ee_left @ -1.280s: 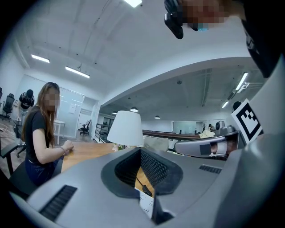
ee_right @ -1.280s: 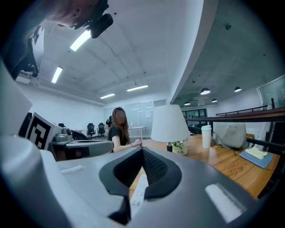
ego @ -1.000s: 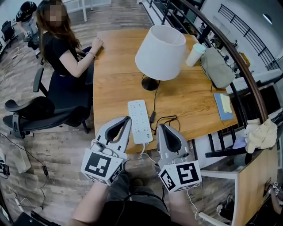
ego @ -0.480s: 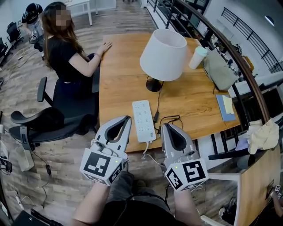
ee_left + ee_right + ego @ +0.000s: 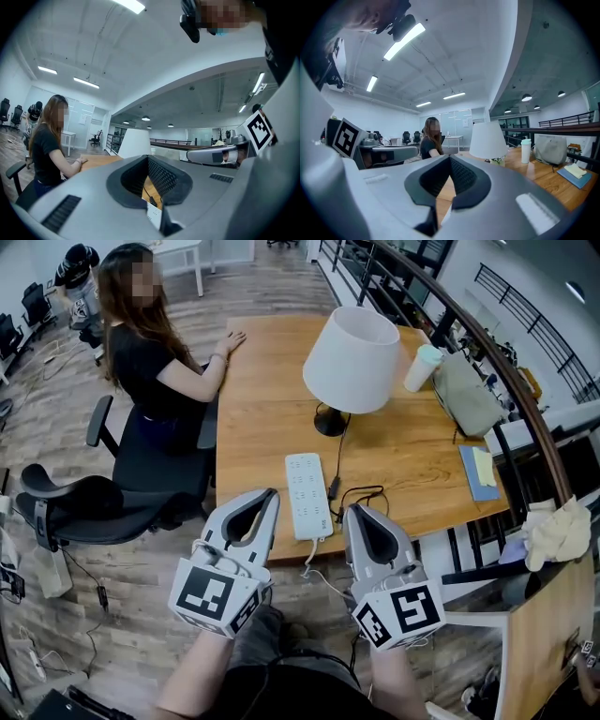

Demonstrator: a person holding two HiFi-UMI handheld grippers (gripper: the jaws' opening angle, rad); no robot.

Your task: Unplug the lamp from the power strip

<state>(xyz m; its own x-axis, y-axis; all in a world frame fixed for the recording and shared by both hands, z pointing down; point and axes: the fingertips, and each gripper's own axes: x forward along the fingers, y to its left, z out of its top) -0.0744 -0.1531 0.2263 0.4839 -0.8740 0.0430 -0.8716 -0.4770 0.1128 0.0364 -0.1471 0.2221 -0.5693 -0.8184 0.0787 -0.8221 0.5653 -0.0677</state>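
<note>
Your left gripper (image 5: 270,493) and right gripper (image 5: 350,509) hover over the near edge of the light wooden table (image 5: 253,427), both with jaws closed and empty, either side of the white rectangular power strip (image 5: 307,495). The white-shaded lamp (image 5: 352,359) stands beyond, its black plug (image 5: 334,489) at the strip's right edge.

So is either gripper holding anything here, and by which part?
Nothing is held. The left gripper and right gripper are both shut on empty air, short of the table; the lamp plug by the power strip is untouched.
</note>
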